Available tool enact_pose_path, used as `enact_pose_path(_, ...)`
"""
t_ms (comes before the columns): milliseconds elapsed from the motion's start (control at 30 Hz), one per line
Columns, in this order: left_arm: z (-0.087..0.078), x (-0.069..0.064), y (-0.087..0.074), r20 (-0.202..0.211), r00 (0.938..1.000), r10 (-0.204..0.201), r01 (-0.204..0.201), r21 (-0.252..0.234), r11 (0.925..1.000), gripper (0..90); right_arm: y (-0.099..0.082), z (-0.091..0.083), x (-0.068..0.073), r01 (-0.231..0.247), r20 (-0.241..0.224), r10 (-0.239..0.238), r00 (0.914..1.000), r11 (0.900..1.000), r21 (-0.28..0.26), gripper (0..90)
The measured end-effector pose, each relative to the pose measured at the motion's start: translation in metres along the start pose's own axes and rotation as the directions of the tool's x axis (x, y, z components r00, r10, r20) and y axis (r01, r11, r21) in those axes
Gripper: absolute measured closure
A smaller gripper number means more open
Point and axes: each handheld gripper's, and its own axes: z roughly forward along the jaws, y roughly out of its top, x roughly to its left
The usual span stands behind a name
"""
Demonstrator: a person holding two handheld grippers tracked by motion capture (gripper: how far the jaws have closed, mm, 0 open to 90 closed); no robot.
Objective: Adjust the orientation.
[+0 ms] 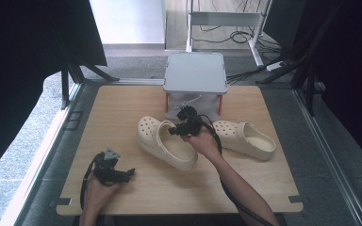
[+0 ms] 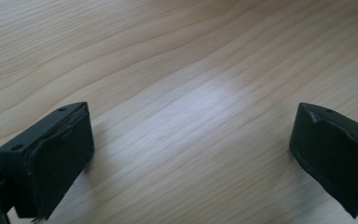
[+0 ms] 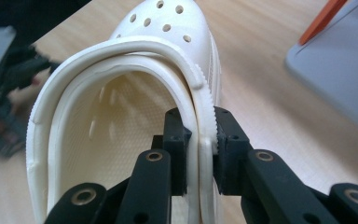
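Two cream clogs are on the wooden table (image 1: pixel 122 108). My right gripper (image 1: pixel 174 130) is shut on the rim of the left clog (image 1: pixel 162 141); in the right gripper view its jaws pinch the side wall and strap of that clog (image 3: pixel 135 60), which looks lifted off the table. The other clog (image 1: pixel 245 139) lies flat to the right. Near the front left corner my left gripper (image 1: pixel 129 172) rests low with its jaws wide open; in the left gripper view there is bare wood (image 2: pixel 191 107) between them.
A grey lidded box (image 1: pixel 195 77) with orange corners stands at the table's back edge, just behind the clogs. Dark curtains hang on both sides. Cables lie on the floor behind the table.
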Motion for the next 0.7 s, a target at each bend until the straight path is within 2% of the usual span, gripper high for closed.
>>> enact_pose_path(333,-0.011,0.02,-0.009,-0.036,0.9976,-0.06,0.059,-0.021,0.998,0.0,-0.042,-0.015,0.032,0.008,-0.069,-0.009,0.9976,0.9999,-0.009,77.5)
enact_pose_path(467,-0.01,0.021,-0.01,-0.04,0.9972,-0.064,0.063,-0.02,0.9978,0.0,-0.053,-0.014,0.039,0.015,-0.073,-0.015,0.9972,0.9998,-0.011,77.5)
enact_pose_path(600,-0.007,0.02,-0.01,-0.037,0.9974,-0.063,0.062,-0.017,0.9979,0.3,-0.074,-0.01,0.051,0.018,-0.091,-0.018,0.9957,0.9998,-0.005,77.5)
enact_pose_path(700,-0.006,0.018,-0.009,-0.037,0.9979,-0.053,0.053,-0.013,0.9985,0.3,-0.085,-0.008,0.057,0.047,-0.078,-0.047,0.9959,0.9989,0.002,77.4)
